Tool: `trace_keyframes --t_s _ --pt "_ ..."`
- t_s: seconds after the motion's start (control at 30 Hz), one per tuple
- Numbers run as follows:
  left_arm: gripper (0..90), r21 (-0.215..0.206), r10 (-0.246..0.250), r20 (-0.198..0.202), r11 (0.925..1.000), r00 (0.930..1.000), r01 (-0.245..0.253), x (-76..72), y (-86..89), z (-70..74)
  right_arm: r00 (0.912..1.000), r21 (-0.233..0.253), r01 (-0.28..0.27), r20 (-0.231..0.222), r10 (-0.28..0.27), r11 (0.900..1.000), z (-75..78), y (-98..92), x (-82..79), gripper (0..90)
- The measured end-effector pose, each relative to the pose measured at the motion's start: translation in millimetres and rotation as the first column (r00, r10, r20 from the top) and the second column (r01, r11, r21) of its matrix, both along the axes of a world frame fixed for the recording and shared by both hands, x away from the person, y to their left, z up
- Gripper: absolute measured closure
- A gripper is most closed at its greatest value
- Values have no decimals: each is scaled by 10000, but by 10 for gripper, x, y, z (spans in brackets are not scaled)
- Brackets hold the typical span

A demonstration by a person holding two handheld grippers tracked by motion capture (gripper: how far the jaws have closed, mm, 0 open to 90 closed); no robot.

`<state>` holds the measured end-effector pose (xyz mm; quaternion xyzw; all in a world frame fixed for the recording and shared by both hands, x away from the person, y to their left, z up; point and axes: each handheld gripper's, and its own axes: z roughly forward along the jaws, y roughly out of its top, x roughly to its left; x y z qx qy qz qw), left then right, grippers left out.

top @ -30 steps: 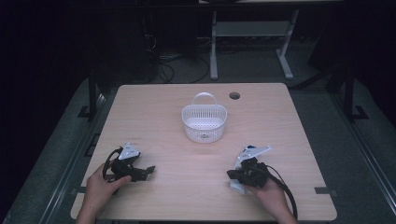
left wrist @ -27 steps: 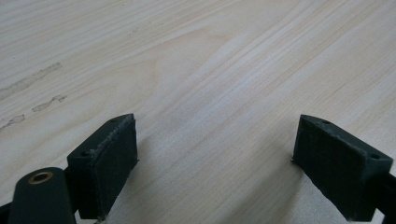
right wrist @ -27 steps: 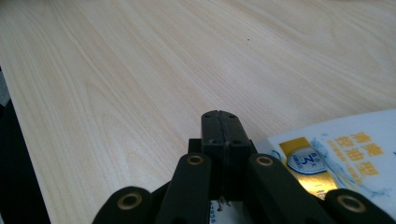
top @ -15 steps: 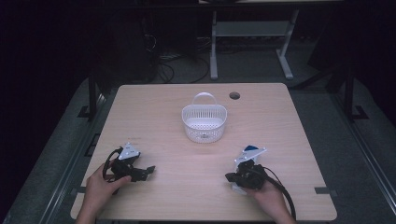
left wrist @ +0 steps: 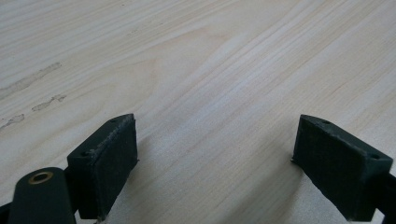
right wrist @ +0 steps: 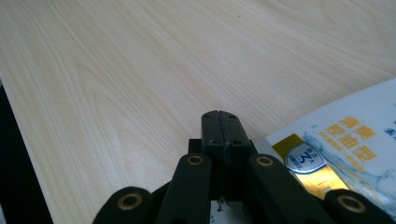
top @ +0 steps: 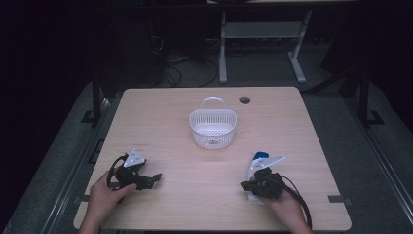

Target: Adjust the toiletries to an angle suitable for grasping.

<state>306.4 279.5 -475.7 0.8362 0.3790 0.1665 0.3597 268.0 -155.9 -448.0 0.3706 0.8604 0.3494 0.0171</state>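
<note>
1. Since a second ago, the right gripper (top: 251, 185) has been drifting slightly toward the table's near edge, while the left gripper (top: 151, 179) is staying put.
2. Its black jaws are pressing flat together with nothing between them, lying over a glossy white pouch (right wrist: 345, 144) with a gold label and blue cap, near the table's right front.
3. Matte, blocky left jaws are standing wide apart over pale wood-grain table (left wrist: 210, 70).
4. Behind, a white perforated plastic basket (top: 213, 126) with a looped handle is sitting mid-table.

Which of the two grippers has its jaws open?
The left gripper: its jaws stand wide apart over bare table. The right gripper has its jaws pressed together, beside a white packet.
</note>
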Motion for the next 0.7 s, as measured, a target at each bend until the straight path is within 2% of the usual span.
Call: trace_keyframes --t_s 0.37,0.7 --pt "133 0 1 1 10000 10000 -1 0 0 0 9998 -132 111 -142 -113 9999 -8 -66 -12 896" --pt "133 4 -4 -1 10000 10000 4 0 0 0 9991 -228 382 -183 -386 9990 -8 -200 -11 896"
